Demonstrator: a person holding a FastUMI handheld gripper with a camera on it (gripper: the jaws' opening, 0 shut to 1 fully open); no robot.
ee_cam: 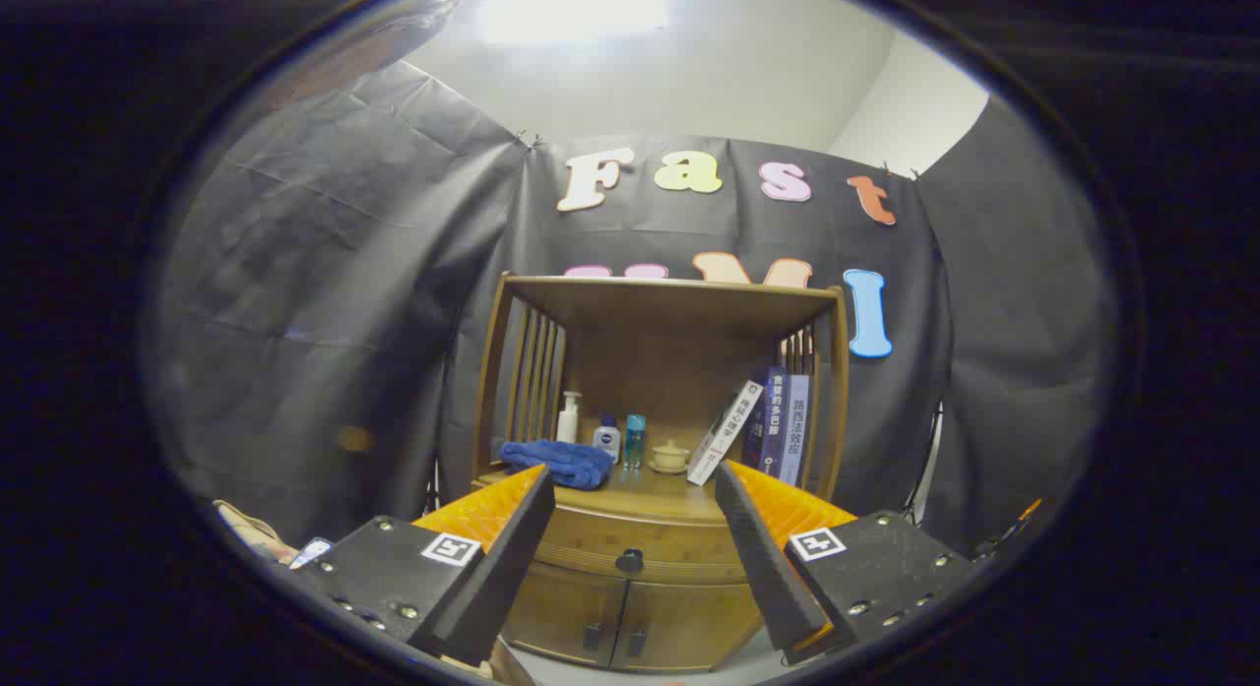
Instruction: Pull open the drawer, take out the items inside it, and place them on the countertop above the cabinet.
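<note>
While the gripper (635, 484) is held with fingers spread wide and nothing gripped, the closed drawer (630, 546) is seen beyond them, its knob (630, 561) centred in the gap, below the countertop (650, 494).

1. Black cloth wall (325, 302), creased and clipped at its upper corners, encloses the booth on three sides.
2. White ceiling (709, 76) above the cloth, with a bright light patch (571, 7).
3. White room wall (915, 110) showing above the cloth at the right-hand corner.
4. Pale floor (748, 661) beneath the wooden furniture.
</note>
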